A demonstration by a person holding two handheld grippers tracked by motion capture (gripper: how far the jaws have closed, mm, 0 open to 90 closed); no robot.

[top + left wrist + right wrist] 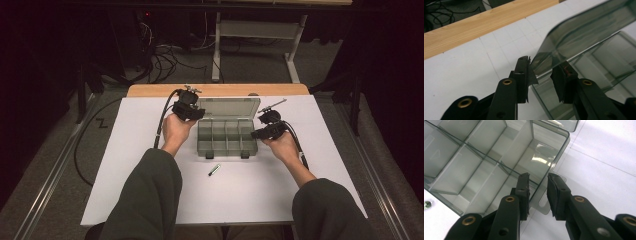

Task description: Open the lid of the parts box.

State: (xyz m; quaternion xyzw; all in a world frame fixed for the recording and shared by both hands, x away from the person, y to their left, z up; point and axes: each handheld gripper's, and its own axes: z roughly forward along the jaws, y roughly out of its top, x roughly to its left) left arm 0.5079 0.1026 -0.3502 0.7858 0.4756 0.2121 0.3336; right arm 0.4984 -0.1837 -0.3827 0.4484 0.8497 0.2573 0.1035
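Observation:
A clear grey compartment box lies mid-table with its lid swung up at the back. My left gripper is at the lid's left end. In the left gripper view the lid has its corner between the pads, and my left gripper is shut on it. My right gripper is at the box's right side. In the right gripper view my right gripper straddles the box's side wall, one jaw inside a compartment and one outside, with a gap visible beside the wall.
A small dark stick-like item lies on the white table in front of the box. A small metal nut sits beside the box. A wooden strip borders the table's far edge.

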